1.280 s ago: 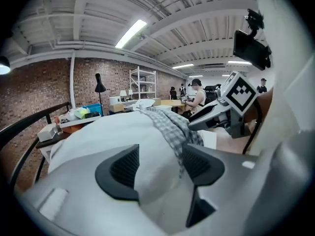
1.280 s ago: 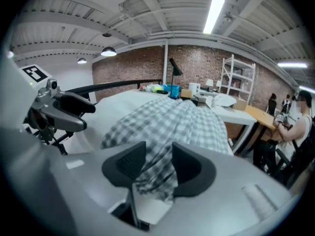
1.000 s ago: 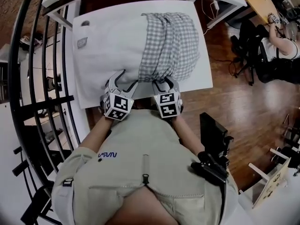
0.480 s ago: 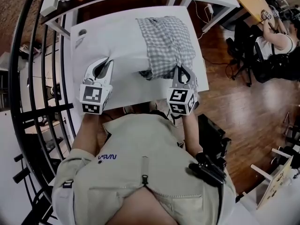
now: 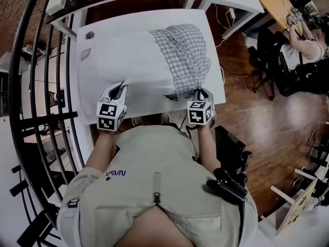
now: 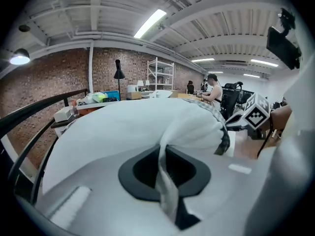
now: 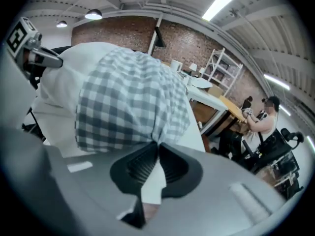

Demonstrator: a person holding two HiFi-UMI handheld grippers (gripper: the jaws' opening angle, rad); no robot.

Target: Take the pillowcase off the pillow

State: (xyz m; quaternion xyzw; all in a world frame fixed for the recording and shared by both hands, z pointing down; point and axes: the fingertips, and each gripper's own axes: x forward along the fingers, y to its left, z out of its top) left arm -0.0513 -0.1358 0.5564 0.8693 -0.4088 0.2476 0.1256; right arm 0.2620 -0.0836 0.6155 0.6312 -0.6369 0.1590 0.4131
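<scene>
Now both jaws are clamped on cloth. The left gripper (image 6: 165,151) pinches a white fold of the pillow (image 5: 128,60). The right gripper (image 7: 156,149) pinches the hem of the gingham pillowcase (image 5: 187,50), which covers the pillow's right end on the white bench (image 5: 86,81). If the right pinch also traps pillow fabric, pulling may drag the pillow along. Blue lettering on the person's shirt (image 5: 154,153) seems to read NASA, upside down.

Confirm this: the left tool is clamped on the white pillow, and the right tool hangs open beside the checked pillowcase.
Wrong on the right tool: it is shut on the checked pillowcase, not open beside it, as the right gripper view shows. The left tool is clamped on the white pillow.
</scene>
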